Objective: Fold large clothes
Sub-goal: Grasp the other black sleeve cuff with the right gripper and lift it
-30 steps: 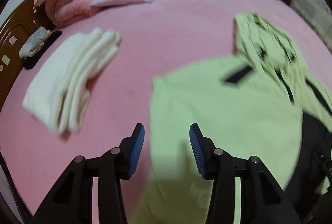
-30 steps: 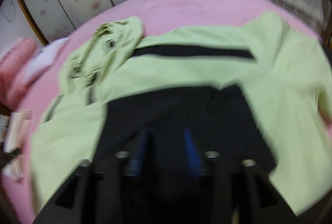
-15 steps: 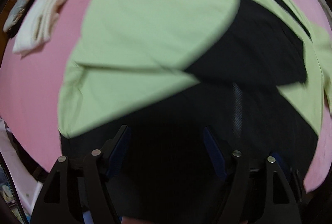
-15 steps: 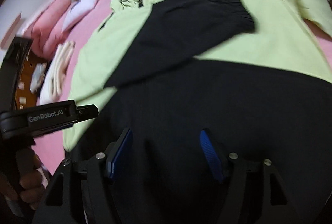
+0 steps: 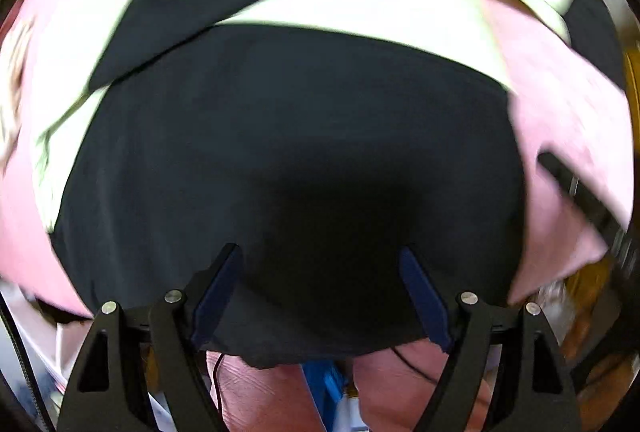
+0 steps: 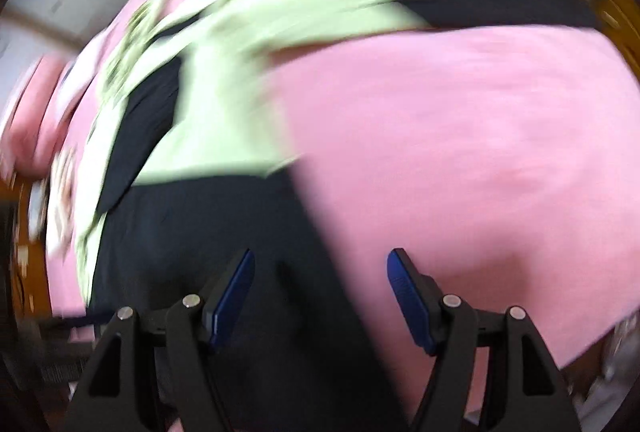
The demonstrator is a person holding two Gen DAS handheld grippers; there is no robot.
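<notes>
I hold both grippers wide apart, gripping nothing. The jacket point(image 5: 304, 136) lies flat on the bed point(image 6: 460, 136), its black hem nearest: centred under my left gripper point(image 5: 320, 292), but left of my right gripper point(image 6: 320, 292).

I see the light green and black garment point(image 6: 224, 104) spread flat on the pink bed point(image 6: 460, 160). Its wide black lower part point(image 5: 288, 160) lies at the bed's near edge, green upper part farther up the bed; both views are blurred.
</notes>
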